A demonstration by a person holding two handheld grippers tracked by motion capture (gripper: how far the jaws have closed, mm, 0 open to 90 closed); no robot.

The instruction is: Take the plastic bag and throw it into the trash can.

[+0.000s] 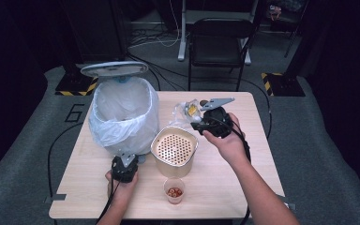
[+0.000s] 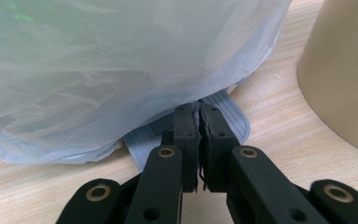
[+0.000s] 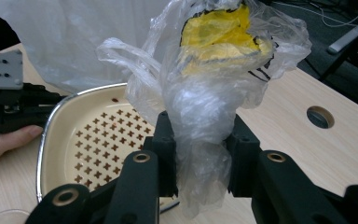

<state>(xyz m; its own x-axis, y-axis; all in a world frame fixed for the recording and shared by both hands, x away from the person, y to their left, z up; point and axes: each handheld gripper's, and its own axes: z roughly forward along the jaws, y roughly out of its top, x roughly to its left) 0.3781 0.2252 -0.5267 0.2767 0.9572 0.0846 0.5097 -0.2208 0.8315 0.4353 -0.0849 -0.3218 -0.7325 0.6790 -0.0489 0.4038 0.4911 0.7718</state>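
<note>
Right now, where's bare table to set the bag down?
Free: right side of the table, right of the right tongs; also the front left corner. Crowded: middle, with bin, perforated pot, cup.

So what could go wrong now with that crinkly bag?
The right gripper pinches only the clear plastic bag's lower end, so the bag, with something yellow inside, may slip out. The bag hangs beside the perforated container, so it might fall in there, not into the lined bin. The left gripper, shut, presses the bin's pedal; slipping off could drop the lid.
</note>
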